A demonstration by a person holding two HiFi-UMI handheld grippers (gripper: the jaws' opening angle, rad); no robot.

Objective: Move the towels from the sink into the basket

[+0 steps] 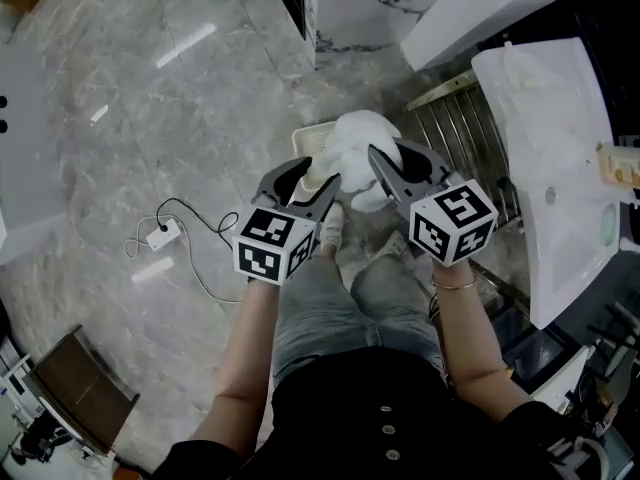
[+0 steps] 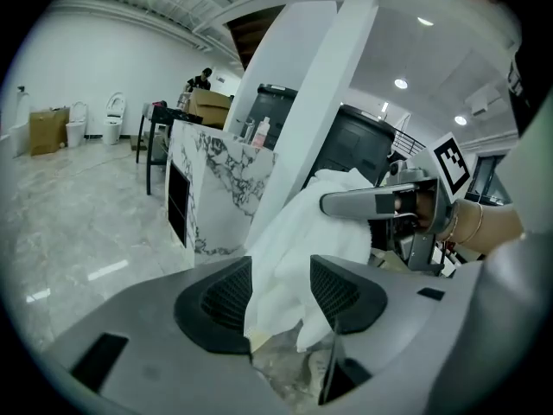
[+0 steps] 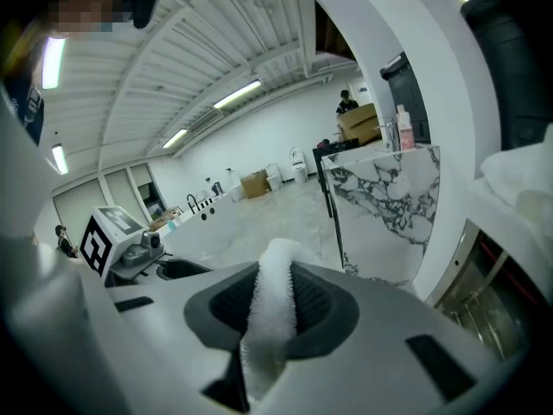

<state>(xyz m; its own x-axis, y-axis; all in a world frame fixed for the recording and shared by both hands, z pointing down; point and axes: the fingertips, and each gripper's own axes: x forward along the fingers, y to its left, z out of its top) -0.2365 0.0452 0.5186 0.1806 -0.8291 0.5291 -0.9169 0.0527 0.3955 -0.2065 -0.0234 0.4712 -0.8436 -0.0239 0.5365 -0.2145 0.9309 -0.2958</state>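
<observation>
A white towel (image 1: pixel 360 140) hangs bunched between my two grippers, above a cream basket (image 1: pixel 306 136) on the floor. My left gripper (image 1: pixel 322 182) is shut on the towel's lower left part; cloth (image 2: pixel 289 249) fills the gap between its jaws. On the other side, the right gripper (image 1: pixel 386 166) is shut on a fold of the same towel (image 3: pixel 272 305). The left gripper view also shows the right gripper (image 2: pixel 380 202) close by. The white sink (image 1: pixel 545 138) lies to the right; I see no towel in it.
A metal rack (image 1: pixel 458 126) stands between the basket and the sink. A white plug and cable (image 1: pixel 165 234) lie on the marble floor at left. A marble-fronted counter (image 2: pixel 216 188) stands ahead. The person's legs and shoes (image 1: pixel 332 226) are just below the grippers.
</observation>
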